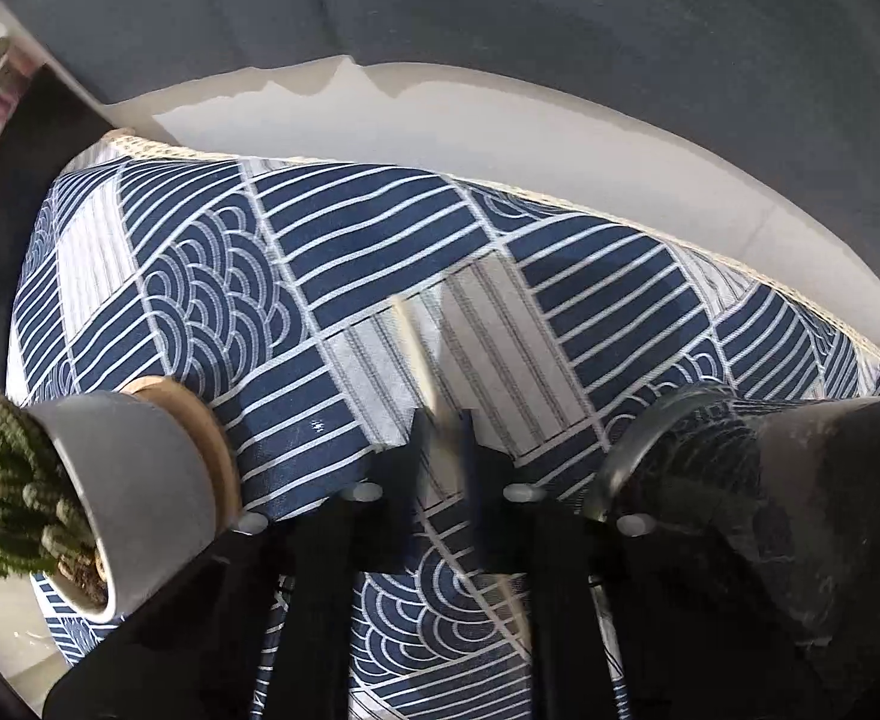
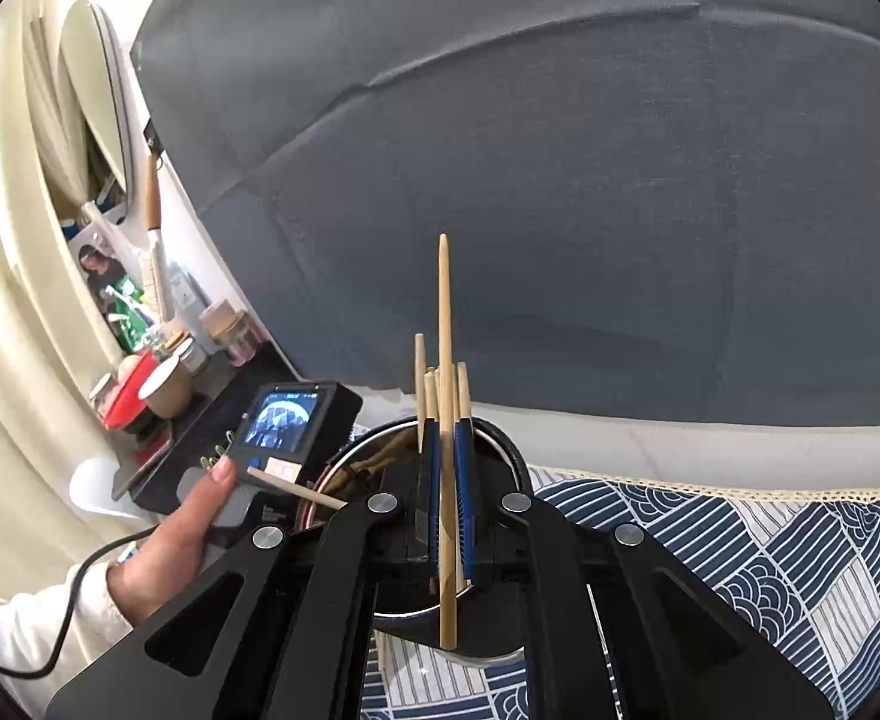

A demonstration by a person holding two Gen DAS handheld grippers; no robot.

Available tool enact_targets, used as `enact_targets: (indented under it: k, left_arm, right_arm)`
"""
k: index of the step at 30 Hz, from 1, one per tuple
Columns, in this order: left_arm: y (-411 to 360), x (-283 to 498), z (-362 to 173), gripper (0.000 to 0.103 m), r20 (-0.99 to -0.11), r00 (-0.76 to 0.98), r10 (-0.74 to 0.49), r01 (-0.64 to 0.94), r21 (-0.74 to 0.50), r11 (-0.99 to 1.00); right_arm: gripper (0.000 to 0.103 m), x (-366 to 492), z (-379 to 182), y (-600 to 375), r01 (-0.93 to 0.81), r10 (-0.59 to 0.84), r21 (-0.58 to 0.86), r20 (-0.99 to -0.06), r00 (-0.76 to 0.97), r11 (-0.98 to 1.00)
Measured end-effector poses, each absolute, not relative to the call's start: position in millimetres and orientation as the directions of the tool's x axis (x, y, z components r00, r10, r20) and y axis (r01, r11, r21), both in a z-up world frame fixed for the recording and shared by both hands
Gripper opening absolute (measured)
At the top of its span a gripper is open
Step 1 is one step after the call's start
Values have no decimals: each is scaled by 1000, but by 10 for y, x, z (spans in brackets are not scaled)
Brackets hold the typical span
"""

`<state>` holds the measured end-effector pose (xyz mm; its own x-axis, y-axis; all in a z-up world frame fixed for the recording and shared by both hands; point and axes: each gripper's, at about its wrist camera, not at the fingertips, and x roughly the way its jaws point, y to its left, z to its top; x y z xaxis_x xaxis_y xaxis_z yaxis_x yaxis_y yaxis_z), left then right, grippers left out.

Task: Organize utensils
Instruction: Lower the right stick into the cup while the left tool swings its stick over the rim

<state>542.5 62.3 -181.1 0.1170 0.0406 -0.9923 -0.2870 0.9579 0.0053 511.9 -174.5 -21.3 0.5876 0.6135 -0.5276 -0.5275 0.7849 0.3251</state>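
In the left wrist view my left gripper [image 1: 444, 420] is shut on a pale wooden chopstick [image 1: 419, 348] that points away over the blue-and-white patterned cloth [image 1: 332, 252]. A dark utensil holder [image 1: 739, 480] stands close at the right. In the right wrist view my right gripper [image 2: 447, 429] is shut on a long wooden chopstick [image 2: 444, 324], held upright over the round holder [image 2: 499, 438]. Several other chopsticks [image 2: 428, 396] stand in that holder behind the fingers.
A grey pot with a cactus [image 1: 80, 480] on a wooden saucer sits at the left gripper's left. A grey fabric backdrop [image 2: 559, 180] rises behind the table. The person's left hand [image 2: 188, 528] holds the other gripper's handle beside a cluttered shelf [image 2: 158, 360].
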Motion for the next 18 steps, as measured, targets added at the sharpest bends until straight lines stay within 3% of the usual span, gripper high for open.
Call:
enact_targets:
  k: [10, 18]
  left_arm:
    - [908, 5212, -1585, 4, -988, 155, -27, -277, -70, 958]
    - [948, 5040, -629, 4, -938, 344, -52, -234, -139, 962]
  right_arm:
    - [5, 5081, -111, -1891, -522, 610, 324, -514, 604, 789]
    - [5, 5066, 17, -1938, -546, 662, 375, -449, 600, 749]
